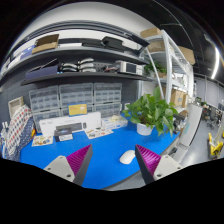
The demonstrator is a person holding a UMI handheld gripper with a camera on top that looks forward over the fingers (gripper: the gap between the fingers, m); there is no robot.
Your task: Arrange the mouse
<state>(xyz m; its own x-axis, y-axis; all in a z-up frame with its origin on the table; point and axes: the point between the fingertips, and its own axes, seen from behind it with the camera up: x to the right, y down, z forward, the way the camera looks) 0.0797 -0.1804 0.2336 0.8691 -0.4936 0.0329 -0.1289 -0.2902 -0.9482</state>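
**Operator:** Gripper (112, 165) status, gripper view: the fingers are standing wide apart and are gripping nothing. Each finger is showing a magenta pad (80, 158) on its inner face, and open air is separating the two.

**Technician:** Where is the mouse lying?

**Operator:** The mouse (127, 156) is resting on the blue mat (100, 148), just ahead of the fingers and closer to the right one, touching neither.

**Technician:** How is it likely to be handling?

**Operator:** Judging by appearance, it is a small white shell of hard plastic: light, stiff and smooth, with a domed back that is tapering toward its ends. A rounded, glossy surface of that kind is probably going to slip if pinched on the crown. The better grip is across the two long flanks, low down, where the sides are running closest to parallel. Excess force is unnecessary; buttons and wheel are the fragile parts, though neither is resolvable from here.

**Technician:** Surroundings?

**Operator:** The mat is looking flat and matte, so the mouse should be sliding on it only moderately. A leafy plant (152, 108) in a white pot is standing beyond the mouse to the right. A white box (68, 128) is sitting at the mat's far edge. Shelving (75, 60) holding cartons is running along the wall behind.
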